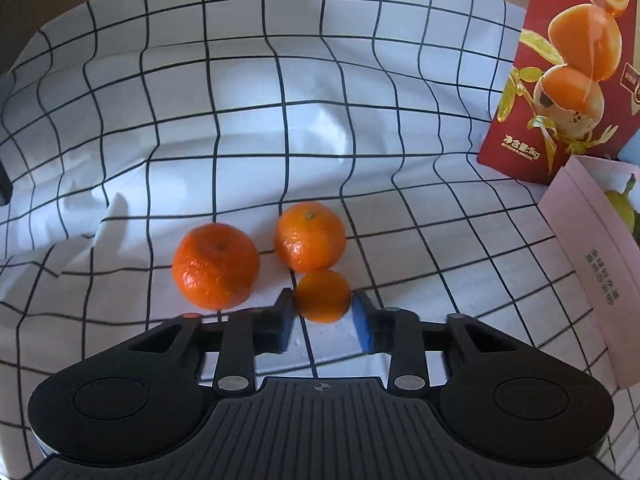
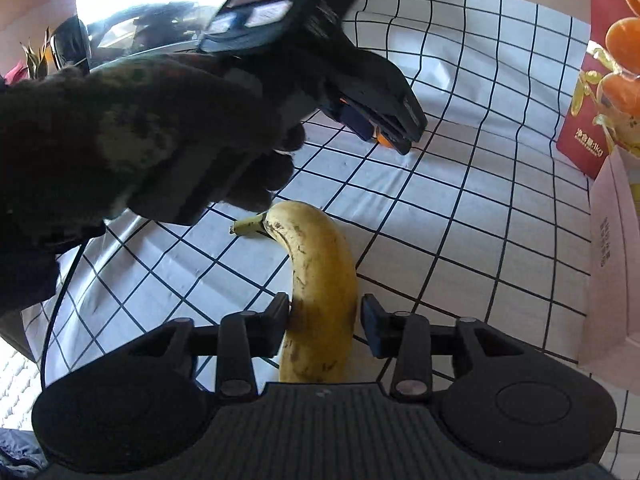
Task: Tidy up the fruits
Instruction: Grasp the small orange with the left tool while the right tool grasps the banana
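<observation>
Between the left gripper's [image 1: 323,316] fingers sits a small orange [image 1: 323,296].

Soft daylight is falling across the white cloth with a black grid [image 1: 280,80], its lines bending strongly toward the edges from fisheye distortion. Creases are casting gentle grey shadows. In the right wrist view, harsh glare is blowing out a bright window area [image 2: 120,4] at upper left, leaving the dark gloved hand [image 2: 152,136] silhouetted and slightly blurred.
</observation>
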### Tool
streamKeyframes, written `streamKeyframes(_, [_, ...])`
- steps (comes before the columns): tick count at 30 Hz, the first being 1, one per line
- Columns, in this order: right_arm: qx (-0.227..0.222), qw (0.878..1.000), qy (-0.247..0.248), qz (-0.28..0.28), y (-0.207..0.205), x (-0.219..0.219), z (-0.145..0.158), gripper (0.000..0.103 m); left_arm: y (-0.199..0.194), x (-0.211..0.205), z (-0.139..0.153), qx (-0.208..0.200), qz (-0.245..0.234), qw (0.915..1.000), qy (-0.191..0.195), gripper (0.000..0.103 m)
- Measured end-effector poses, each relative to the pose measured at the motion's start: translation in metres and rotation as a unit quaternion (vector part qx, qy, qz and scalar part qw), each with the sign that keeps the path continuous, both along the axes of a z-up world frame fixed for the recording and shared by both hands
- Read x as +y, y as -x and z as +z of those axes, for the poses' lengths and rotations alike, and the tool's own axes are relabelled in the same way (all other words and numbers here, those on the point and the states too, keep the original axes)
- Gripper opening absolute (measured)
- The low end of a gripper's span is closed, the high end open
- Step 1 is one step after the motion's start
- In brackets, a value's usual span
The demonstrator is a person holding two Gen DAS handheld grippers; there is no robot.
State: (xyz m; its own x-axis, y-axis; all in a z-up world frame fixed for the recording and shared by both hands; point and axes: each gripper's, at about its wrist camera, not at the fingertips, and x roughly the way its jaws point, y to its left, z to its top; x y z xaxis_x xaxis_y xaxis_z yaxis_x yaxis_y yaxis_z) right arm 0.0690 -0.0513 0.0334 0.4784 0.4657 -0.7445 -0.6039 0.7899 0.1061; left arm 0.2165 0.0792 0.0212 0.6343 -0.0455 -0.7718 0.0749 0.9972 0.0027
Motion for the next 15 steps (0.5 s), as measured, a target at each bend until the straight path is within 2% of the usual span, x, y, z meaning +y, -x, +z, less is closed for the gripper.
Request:
streamKeyframes(3, [-0.017,1.0,0.012,0.004,0.004,0.001,0.0,0.051,-0.002,-0.001,-0.001,-0.008,-0.004,0.9999,0.008,0.034])
streamKeyframes(6, [-0.054,0.998,0.037,0.009,0.012,0.003,0.0,0.061,0.006,0.0,0.004,-0.019,-0.011,0.9997,0.015,0.034])
streamKeyframes(11, [-0.105,0.993,0.048,0.034,0.025,0.005,0.002,0.062,0.055,0.025,0.027,-0.045,0.008,0.9959,0.078,0.034])
streamKeyframes(15, [-0.112,0.991,0.04,0.059,0.025,0.008,0.003,0.062,0.103,0.055,0.037,-0.05,0.055,0.9909,0.112,0.034])
